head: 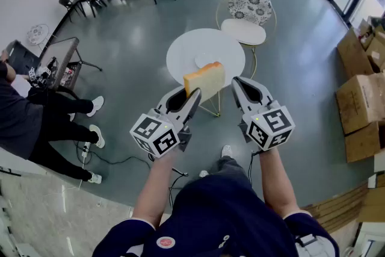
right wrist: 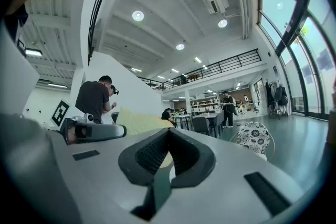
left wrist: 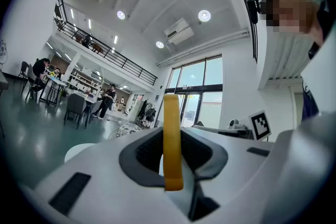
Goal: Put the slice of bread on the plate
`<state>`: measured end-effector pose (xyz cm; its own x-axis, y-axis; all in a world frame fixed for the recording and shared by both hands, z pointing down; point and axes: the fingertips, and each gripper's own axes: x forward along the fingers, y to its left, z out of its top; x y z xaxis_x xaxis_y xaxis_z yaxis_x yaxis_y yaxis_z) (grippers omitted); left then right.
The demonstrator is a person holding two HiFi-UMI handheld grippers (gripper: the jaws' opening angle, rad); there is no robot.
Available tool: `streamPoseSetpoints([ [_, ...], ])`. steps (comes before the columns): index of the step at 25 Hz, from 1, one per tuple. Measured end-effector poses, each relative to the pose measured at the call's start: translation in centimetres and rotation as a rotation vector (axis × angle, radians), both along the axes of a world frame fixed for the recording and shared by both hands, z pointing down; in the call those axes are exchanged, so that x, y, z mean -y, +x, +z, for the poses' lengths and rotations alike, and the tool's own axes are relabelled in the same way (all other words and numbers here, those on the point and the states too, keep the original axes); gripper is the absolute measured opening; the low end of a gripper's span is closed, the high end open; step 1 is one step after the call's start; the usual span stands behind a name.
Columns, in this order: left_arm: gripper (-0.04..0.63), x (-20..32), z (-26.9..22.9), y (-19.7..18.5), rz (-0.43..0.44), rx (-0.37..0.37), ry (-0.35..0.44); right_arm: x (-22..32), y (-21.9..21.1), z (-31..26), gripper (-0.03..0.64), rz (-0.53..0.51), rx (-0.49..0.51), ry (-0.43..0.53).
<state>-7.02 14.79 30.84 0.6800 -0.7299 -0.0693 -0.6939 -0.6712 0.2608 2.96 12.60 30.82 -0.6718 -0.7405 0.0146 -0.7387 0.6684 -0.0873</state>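
Bread (head: 204,80) is sitting pinched in your left gripper (head: 194,95); right gripper (head: 237,82) is hanging closed, empty. Be centering it over the plate (head: 207,60), level, before releasing.

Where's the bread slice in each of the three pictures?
Head view: bread at centre, held in the left gripper.
Left gripper view: bread dead centre, edge-on between the jaws.
Right gripper view: bread left of centre, beyond the jaws.
Shared landmark: the patterned chair.

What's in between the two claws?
The slice of bread, as the head view shows. The left gripper holds it by one edge; the right gripper, beside it, holds nothing.
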Motion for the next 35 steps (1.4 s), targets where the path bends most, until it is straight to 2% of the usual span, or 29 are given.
streamPoseSetpoints([
  [19, 0.086, 0.5, -0.2, 0.4, 0.013, -0.010, 0.007, 0.2, -0.2, -0.3, 0.006, -0.014, 0.010, 0.003],
  [27, 0.086, 0.8, 0.1, -1.6, 0.034, -0.019, 0.010, 0.3, -2.2, 0.0, 0.006, 0.008, 0.003, 0.010],
  [35, 0.086, 3.3, 0.7, -2.2, 0.033, -0.034, -0.005, 3.0, -2.6, 0.3, 0.006, 0.009, -0.005, 0.008],
])
